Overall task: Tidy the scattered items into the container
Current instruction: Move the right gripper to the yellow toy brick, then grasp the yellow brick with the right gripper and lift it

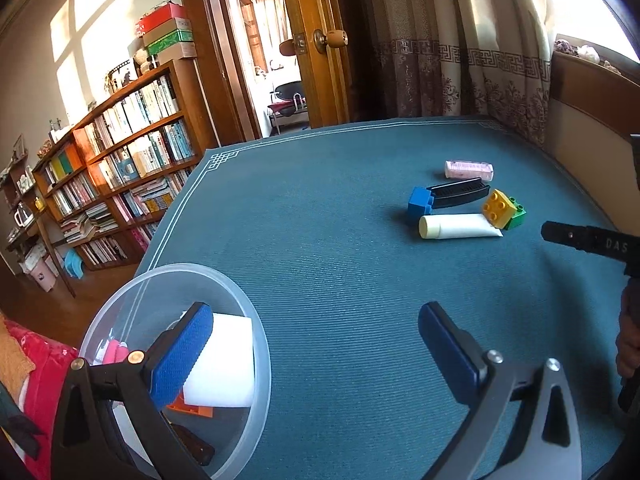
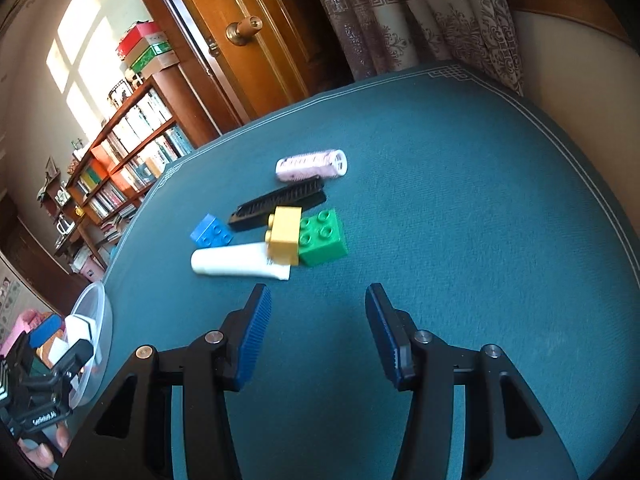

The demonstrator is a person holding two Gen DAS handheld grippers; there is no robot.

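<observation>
We find both grippers, left (image 1: 316,354) and right (image 2: 316,334), with jaws wide and empty. The tube (image 2: 240,262), centre frame, looks light and soft; we advise gripping mid-body, then the bowl (image 1: 256,344).

Left gripper (image 1: 316,356) finger hides part of the white block (image 1: 224,364) in the clear bowl (image 1: 256,308); orange piece (image 1: 196,410) underneath barely shows.

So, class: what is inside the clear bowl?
Inside the clear bowl lie a white block, something orange and something pink. The left hand-held gripper covers the rest.
</observation>
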